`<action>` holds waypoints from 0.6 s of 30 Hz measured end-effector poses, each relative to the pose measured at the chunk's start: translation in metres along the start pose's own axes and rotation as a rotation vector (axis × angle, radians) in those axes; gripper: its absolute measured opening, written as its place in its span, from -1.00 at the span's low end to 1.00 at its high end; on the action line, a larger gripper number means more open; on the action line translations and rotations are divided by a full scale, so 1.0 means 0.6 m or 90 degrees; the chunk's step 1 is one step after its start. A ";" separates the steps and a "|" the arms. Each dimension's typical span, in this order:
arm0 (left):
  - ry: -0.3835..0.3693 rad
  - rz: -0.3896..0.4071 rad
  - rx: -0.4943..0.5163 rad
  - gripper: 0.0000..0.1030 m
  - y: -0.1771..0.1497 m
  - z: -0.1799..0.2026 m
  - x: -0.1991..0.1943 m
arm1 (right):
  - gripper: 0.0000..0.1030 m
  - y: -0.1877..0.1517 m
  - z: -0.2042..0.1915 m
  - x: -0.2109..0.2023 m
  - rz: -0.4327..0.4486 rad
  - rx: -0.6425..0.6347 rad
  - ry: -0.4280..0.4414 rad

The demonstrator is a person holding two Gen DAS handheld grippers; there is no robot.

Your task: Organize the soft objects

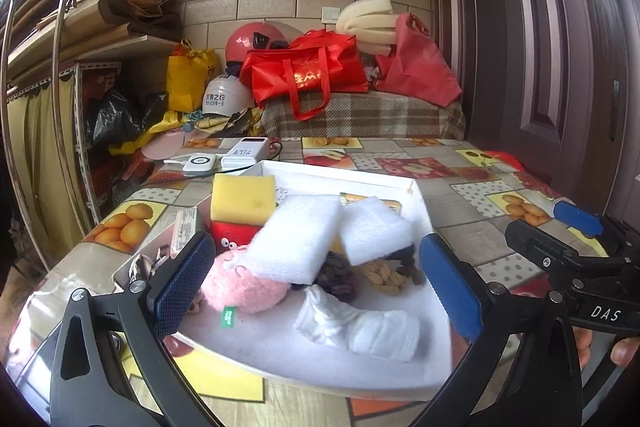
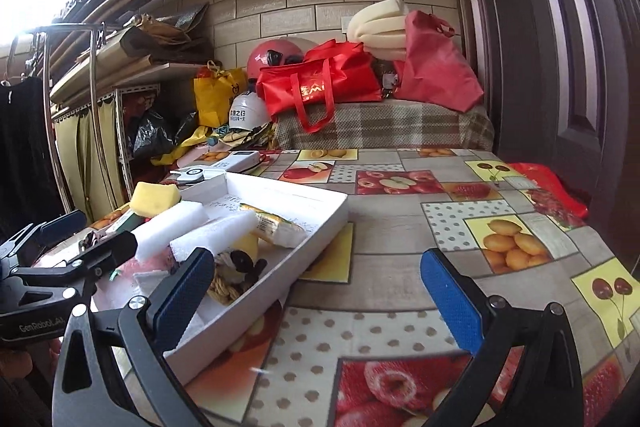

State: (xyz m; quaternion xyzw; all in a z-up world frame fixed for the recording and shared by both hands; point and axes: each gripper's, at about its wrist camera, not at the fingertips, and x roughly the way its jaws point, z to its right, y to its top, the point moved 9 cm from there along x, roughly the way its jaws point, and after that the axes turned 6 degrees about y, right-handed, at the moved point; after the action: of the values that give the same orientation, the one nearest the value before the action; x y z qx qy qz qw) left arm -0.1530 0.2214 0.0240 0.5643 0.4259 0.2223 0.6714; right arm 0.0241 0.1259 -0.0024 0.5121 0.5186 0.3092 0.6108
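A shallow white cardboard tray (image 1: 420, 203) sits on the fruit-patterned tabletop (image 1: 472, 195), crowded with soft things: a yellow sponge block (image 1: 243, 197), two white foam pads (image 1: 296, 243) leaning across each other, a pink plush toy (image 1: 244, 291), a rolled white cloth (image 1: 360, 327), a beige braided rope knot (image 1: 382, 277) and what looks like a dark purple knotted rope (image 1: 338, 273), partly hidden. The left hand-held gripper (image 1: 316, 287) hovers over the tray's near end, its blue-padded jaws spread wide and empty. The right hand-held gripper (image 2: 320, 291) hangs wide apart too, holding nothing, over bare tabletop just beside the tray's right wall.
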 end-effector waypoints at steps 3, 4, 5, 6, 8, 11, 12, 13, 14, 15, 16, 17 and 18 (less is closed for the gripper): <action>0.002 -0.005 -0.011 1.00 -0.003 0.009 -0.019 | 1.00 -0.003 0.023 -0.021 0.002 0.024 -0.009; 0.004 -0.009 -0.014 1.00 -0.004 0.011 -0.024 | 1.00 -0.002 0.033 -0.029 0.008 0.035 -0.014; 0.008 -0.012 -0.016 1.00 -0.005 0.012 -0.029 | 1.00 0.000 0.045 -0.040 0.021 0.051 -0.020; 0.016 -0.015 -0.018 1.00 -0.008 0.012 -0.035 | 1.00 0.005 0.058 -0.054 0.043 0.073 -0.023; 0.055 -0.020 -0.021 1.00 -0.014 0.007 -0.044 | 1.00 0.013 0.081 -0.082 0.093 0.116 -0.021; 0.113 -0.023 -0.024 1.00 -0.020 -0.007 -0.058 | 1.00 0.023 0.113 -0.126 0.158 0.162 -0.038; 0.103 -0.025 -0.021 1.00 -0.022 -0.003 -0.060 | 1.00 0.026 0.120 -0.137 0.165 0.162 -0.048; 0.093 -0.032 -0.013 1.00 -0.026 0.004 -0.060 | 1.00 0.026 0.125 -0.146 0.161 0.152 -0.062; 0.087 -0.046 0.002 1.00 -0.031 0.012 -0.056 | 1.00 0.024 0.128 -0.152 0.143 0.127 -0.087; 0.087 -0.056 0.014 1.00 -0.036 0.019 -0.054 | 1.00 0.019 0.128 -0.155 0.122 0.101 -0.108; 0.087 -0.063 0.025 1.00 -0.039 0.025 -0.051 | 1.00 0.010 0.128 -0.158 0.099 0.083 -0.122; 0.088 -0.064 0.033 1.00 -0.040 0.030 -0.051 | 1.00 0.004 0.128 -0.163 0.088 0.080 -0.125; 0.091 -0.063 0.041 1.00 -0.040 0.033 -0.051 | 1.00 0.000 0.130 -0.170 0.084 0.081 -0.128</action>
State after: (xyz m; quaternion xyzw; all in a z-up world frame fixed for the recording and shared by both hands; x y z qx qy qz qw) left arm -0.1576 0.1798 0.0113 0.5468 0.5069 0.2149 0.6308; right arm 0.0705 0.0096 0.0249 0.6113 0.4385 0.2623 0.6043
